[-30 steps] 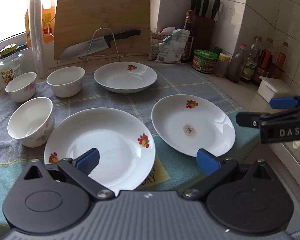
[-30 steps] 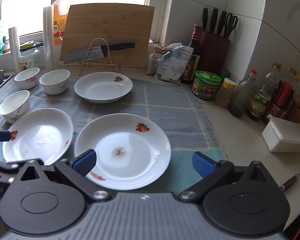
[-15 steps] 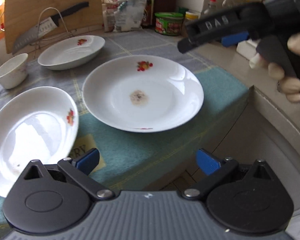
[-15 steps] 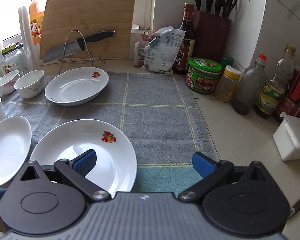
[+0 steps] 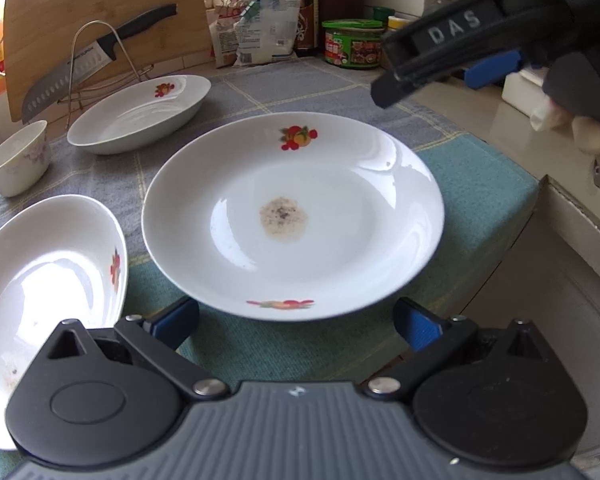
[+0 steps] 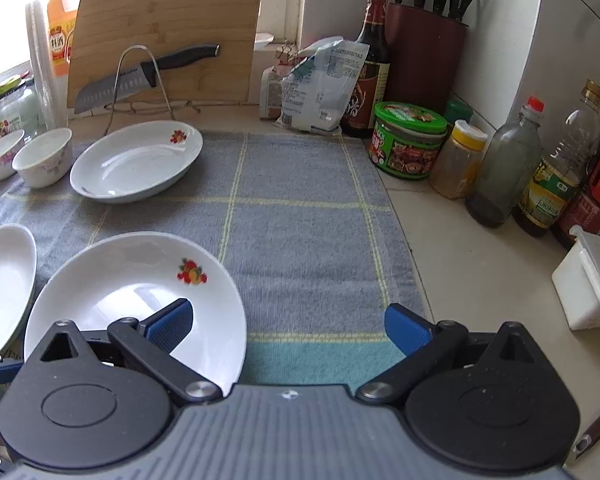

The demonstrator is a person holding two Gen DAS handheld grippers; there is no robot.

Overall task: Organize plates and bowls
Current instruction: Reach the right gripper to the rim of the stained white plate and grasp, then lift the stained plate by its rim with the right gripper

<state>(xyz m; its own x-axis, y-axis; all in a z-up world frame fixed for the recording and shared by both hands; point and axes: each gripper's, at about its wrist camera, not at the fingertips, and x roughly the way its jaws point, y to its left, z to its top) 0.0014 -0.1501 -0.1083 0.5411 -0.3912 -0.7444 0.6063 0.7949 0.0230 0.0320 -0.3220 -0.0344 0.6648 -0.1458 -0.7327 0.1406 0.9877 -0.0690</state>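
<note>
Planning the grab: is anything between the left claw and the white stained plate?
Nothing visible. The open left claw faces the white stained plate's near rim directly, only teal cloth between. The right claw hovers beyond the plate's far side.

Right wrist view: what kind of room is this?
Most likely a home kitchen counter: a dark knife block by the tiled wall, a black-handled knife against a wooden cutting board, and sauce bottles.

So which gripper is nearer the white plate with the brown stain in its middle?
Left. The left gripper sits open at the stained white plate's near rim, fingers either side. The right gripper hangs above its right edge, also open, holding nothing.
</note>
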